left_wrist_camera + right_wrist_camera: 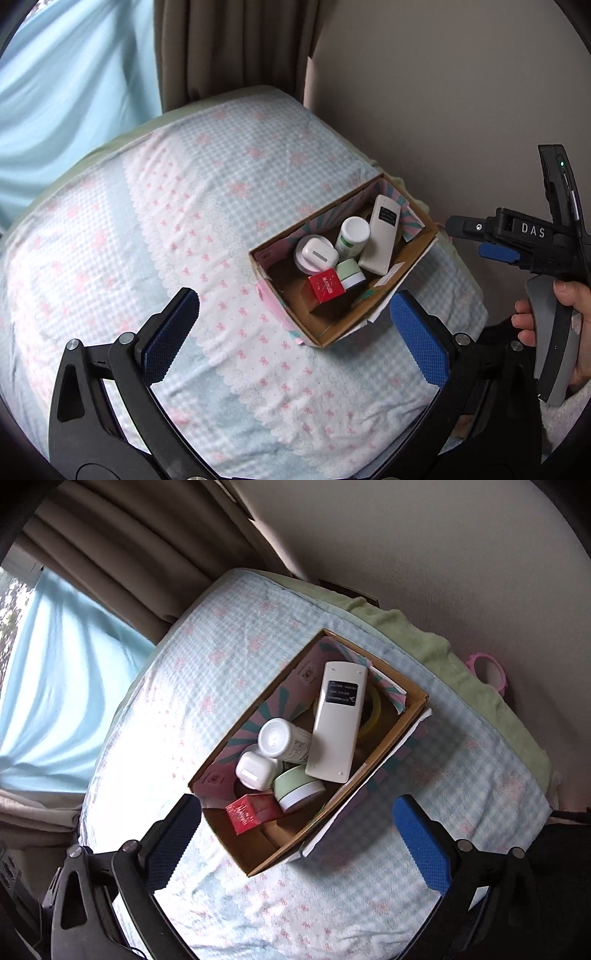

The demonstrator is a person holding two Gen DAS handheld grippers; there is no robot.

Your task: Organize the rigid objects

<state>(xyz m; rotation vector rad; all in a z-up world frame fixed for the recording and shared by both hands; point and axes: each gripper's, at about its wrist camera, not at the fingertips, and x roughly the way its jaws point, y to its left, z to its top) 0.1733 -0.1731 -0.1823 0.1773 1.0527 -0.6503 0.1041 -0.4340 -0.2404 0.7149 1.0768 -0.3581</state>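
A cardboard box (413, 273) (391, 746) sits on the bed. It holds a white remote (380, 236) (338, 720), a white bottle (352, 236) (280, 738), a white earbud case (319, 253) (255, 770), a green-lidded jar (351, 275) (297, 786) and a red box (327, 288) (249, 810). My left gripper (295, 332) is open and empty, above the bed just in front of the box. My right gripper (299, 834) is open and empty above the box's near end; it also shows at the right edge of the left wrist view (480, 240).
The bed has a blue checked cover with pink bows (184, 221) (461, 794) over a green blanket (424, 631). A wall (443, 92) stands behind it, curtains (229, 48) at the head. A pink ring-shaped thing (487, 668) lies between bed and wall.
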